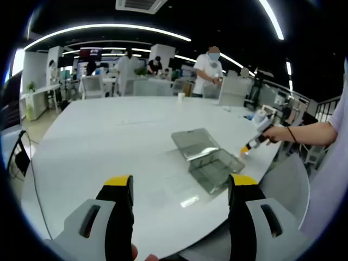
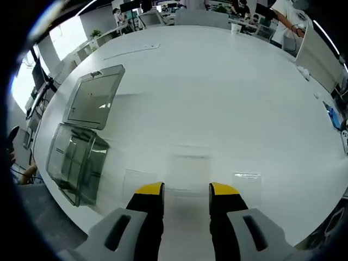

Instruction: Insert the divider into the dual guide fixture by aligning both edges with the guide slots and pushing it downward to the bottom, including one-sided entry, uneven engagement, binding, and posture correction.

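Note:
A clear plastic box, the guide fixture (image 1: 215,168), lies on the white table (image 1: 109,147) with its hinged lid (image 1: 194,142) folded open beside it. In the right gripper view the box (image 2: 76,166) and lid (image 2: 95,98) are at the left. Faint clear flat panels (image 2: 187,163) lie on the table just ahead of my right gripper (image 2: 186,191), which is open and holds nothing. My left gripper (image 1: 181,184) is wide open and holds nothing, short of the box. The right gripper (image 1: 251,145), held by a hand, hovers just right of the box.
The table's near edge curves just under both grippers. A grey chair (image 1: 288,185) stands at the right edge. A paper cup (image 1: 181,96) and small items (image 2: 331,114) sit at the far side. Several people stand at desks beyond the table.

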